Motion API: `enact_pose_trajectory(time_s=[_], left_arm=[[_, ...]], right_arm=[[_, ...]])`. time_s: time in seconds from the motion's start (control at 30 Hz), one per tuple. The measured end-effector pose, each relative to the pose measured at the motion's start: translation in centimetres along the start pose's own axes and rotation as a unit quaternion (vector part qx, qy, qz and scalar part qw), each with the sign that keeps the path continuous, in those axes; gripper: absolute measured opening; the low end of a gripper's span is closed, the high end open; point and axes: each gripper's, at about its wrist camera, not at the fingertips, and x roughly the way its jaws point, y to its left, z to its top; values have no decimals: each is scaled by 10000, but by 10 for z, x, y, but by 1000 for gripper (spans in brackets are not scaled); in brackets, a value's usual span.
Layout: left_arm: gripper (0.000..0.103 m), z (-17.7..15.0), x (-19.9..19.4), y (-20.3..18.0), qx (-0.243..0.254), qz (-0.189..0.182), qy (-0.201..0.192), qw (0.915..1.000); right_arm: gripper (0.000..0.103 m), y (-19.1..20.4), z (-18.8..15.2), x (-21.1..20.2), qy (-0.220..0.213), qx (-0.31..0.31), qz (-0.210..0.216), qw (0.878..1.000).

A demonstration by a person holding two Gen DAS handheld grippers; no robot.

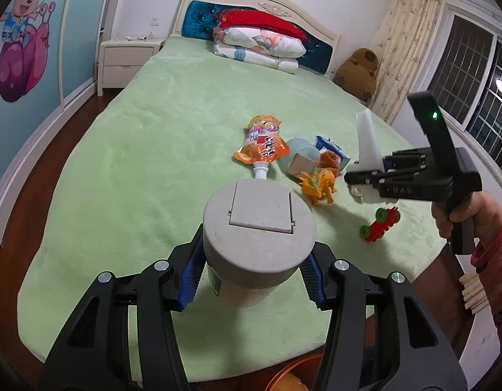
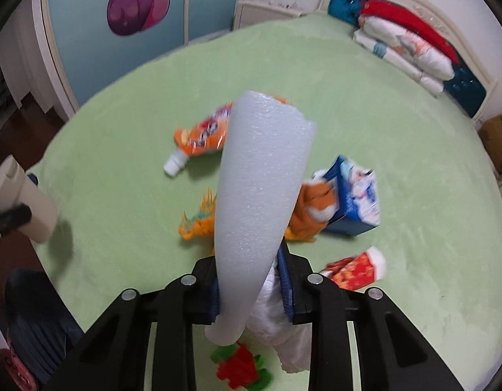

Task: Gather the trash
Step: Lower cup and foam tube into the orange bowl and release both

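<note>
My left gripper (image 1: 251, 280) is shut on a grey round bin (image 1: 259, 228) with a flap lid, held upright over the near edge of the green bed (image 1: 137, 163). The bin (image 2: 22, 202) shows at the left edge of the right wrist view. My right gripper (image 2: 251, 280) is shut on a rolled white foam sheet (image 2: 260, 179), with a crumpled white tissue (image 2: 283, 332) also between the pads. The left wrist view shows that gripper (image 1: 365, 179) with the foam (image 1: 368, 143) to the bin's right. An orange pouch (image 1: 264, 145), a blue carton (image 2: 355, 202) and a red wrapper (image 2: 355, 270) lie on the bed.
An orange dinosaur toy (image 1: 317, 184), a red-and-green toy (image 1: 379, 224), a pale cup (image 1: 300, 153) and an orange plush (image 2: 309, 205) lie among the trash. Pillows (image 1: 260, 45) are stacked at the headboard. A nightstand (image 1: 127, 62) stands far left, and a brown plush (image 1: 358, 71) by the curtain.
</note>
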Motion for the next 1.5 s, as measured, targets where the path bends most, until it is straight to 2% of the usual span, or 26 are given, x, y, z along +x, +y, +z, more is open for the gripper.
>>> enact_pose_trajectory(time_s=[0.17, 0.33, 0.53, 0.67, 0.8, 0.87, 0.97, 1.07, 1.17, 1.33, 1.5], left_arm=[[51, 5, -14, -14, 146, 3, -106, 9998], [51, 3, -33, -34, 386, -111, -154, 9991], [51, -27, -56, -65, 896, -444, 48, 9950], [51, -69, -57, -87, 1188, -705, 510, 9891], [51, -121, -39, -104, 1357, -894, 1134, 9802], [51, -153, -19, -108, 1353, -890, 1585, 9740], [51, -193, 13, -106, 1212, -814, 2132, 9660], [51, -228, 47, -103, 1032, -650, 2687, 9555], [51, -251, 76, -99, 827, -467, 3190, 9430], [51, -280, 101, -98, 891, -197, 3601, 9284], [51, -292, 115, -97, 856, -57, 3784, 9217]], right_arm=[[28, -5, 6, -43, -408, 63, -95, 9991], [28, 7, -11, -94, -785, 131, -71, 9968], [29, 42, -78, -148, -1117, 82, 195, 9935], [29, 67, -143, -157, -1003, 213, 583, 9930], [29, 86, -204, -138, -596, 544, 972, 9920], [29, 95, -226, -124, -384, 720, 1024, 9914], [29, 103, -271, -88, 73, 1138, 1140, 9869], [29, 110, -301, -55, 457, 1484, 1206, 9805], [29, 113, -330, -14, 929, 1929, 1276, 9685], [30, 117, -349, 29, 1363, 2350, 1322, 9533], [31, 115, -352, 53, 1578, 2519, 1329, 9455]])
